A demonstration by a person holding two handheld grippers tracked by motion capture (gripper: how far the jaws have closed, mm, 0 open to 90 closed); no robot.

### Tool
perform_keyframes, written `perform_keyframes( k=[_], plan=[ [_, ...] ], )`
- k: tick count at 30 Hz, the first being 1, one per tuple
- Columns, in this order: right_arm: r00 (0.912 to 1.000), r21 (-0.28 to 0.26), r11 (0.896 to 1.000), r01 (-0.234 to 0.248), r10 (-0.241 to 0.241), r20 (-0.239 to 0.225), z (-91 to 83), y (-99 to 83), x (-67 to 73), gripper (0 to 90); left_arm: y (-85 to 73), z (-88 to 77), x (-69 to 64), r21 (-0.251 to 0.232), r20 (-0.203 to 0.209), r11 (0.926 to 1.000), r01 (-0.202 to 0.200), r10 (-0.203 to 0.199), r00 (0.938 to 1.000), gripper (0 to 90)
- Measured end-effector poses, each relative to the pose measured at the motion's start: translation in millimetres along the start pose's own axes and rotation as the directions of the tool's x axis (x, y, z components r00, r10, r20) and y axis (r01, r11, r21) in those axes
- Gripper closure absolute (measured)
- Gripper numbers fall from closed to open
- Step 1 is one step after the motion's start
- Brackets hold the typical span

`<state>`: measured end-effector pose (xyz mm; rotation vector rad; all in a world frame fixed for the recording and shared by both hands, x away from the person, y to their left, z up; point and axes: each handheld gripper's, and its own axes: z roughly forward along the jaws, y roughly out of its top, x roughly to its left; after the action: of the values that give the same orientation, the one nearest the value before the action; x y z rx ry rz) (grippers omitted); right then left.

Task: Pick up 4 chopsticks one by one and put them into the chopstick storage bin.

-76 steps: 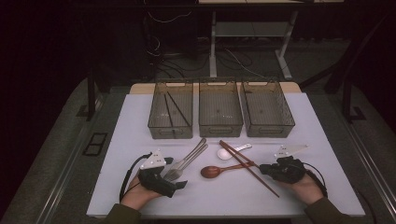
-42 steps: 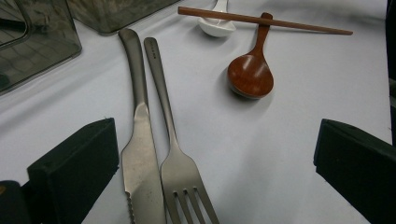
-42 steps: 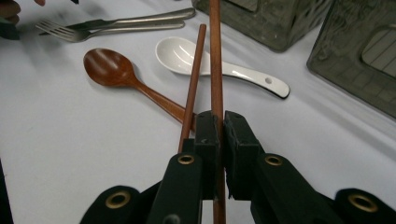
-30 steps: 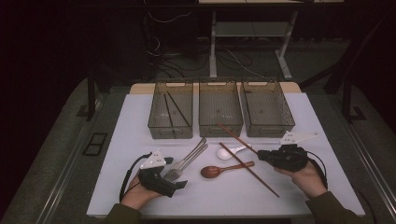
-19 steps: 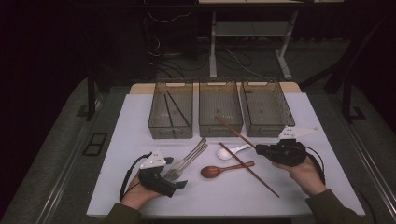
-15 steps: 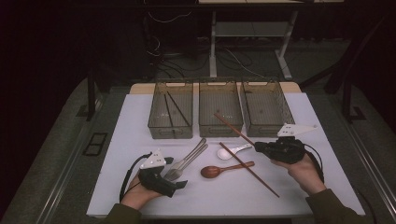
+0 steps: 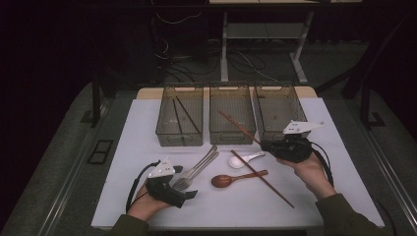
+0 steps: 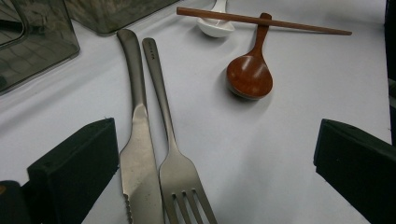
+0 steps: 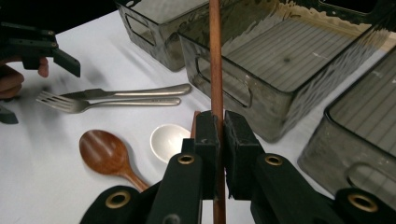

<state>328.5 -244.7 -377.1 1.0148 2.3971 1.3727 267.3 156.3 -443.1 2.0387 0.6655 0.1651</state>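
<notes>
Clearly the right gripper (image 7: pixel 265 145) has its fingers (image 9: pixel 208 133) pressed together on a brown chopstick (image 7: pixel 238 127), clamped near one end. In the high view the stick's long axis runs on a diagonal: from the fingers it rises away from the person and toward the left, its free tip hanging over the near edge of the middle bin (image 7: pixel 232 132), clear of the bench (image 7: pixel 137 147). In the right gripper view the stick stands straight up the middle, passing between the two pads and out beyond them toward the bins, with a short stub showing below the grip.

A second chopstick (image 7: pixel 263 179) lies flat on the bench below the right hand (image 7: pixel 307 169), crossing the handle of the wooden spoon (image 7: pixel 236 179), with the white spoon (image 7: pixel 245 159) just beside it.

The left gripper (image 7: pixel 184 192) rests low at the near left, its fingers (image 8: pixel 74 163) spread wide and gripping nothing; the knife (image 8: pixel 140 154) and fork (image 8: pixel 175 163) lie between them, side by side, handles pointing away toward the left bin (image 7: pixel 179 135), which holds two dark sticks. The right bin (image 7: pixel 278 110) stands behind the right gripper.
</notes>
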Motion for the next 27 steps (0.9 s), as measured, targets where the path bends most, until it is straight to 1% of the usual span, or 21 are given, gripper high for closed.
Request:
perform_keyframes(
  k=[4, 13, 17, 23, 27],
  plan=[
    [1.0000, -0.004, 1.000, -0.003, 0.003, -0.005, 8.0, 7.4, 0.7, 84.2, -0.2, -0.3, -0.2, -0.001, 0.001, 1.0000, 0.004, -0.004, 1.0000, 0.0],
    [0.9998, -0.017, 1.000, 0.015, -0.016, -0.011, 26.8, 25.5, 5.2, 84.2, -0.2, -0.4, 0.6, 0.001, 0.001, 1.0000, 0.000, 0.000, 1.0000, 0.0],
    [0.9995, -0.011, 1.000, 0.028, -0.028, -0.016, 34.9, 31.2, 8.4, 84.2, -0.3, -0.6, 0.1, 0.000, 0.003, 1.0000, -0.001, 0.001, 1.0000, 0.0],
    [0.9988, -0.016, 0.999, 0.045, -0.045, -0.019, 43.9, 39.2, 11.1, 84.2, -0.2, 0.0, 0.0, 0.002, 0.004, 1.0000, -0.001, 0.001, 1.0000, 0.0],
    [0.9989, -0.022, 0.999, 0.042, -0.042, -0.022, 50.0, 44.7, 12.1, 84.2, 0.2, -0.5, -0.9, -0.004, 0.003, 1.0000, 0.000, 0.000, 1.0000, 0.0]
  ],
)
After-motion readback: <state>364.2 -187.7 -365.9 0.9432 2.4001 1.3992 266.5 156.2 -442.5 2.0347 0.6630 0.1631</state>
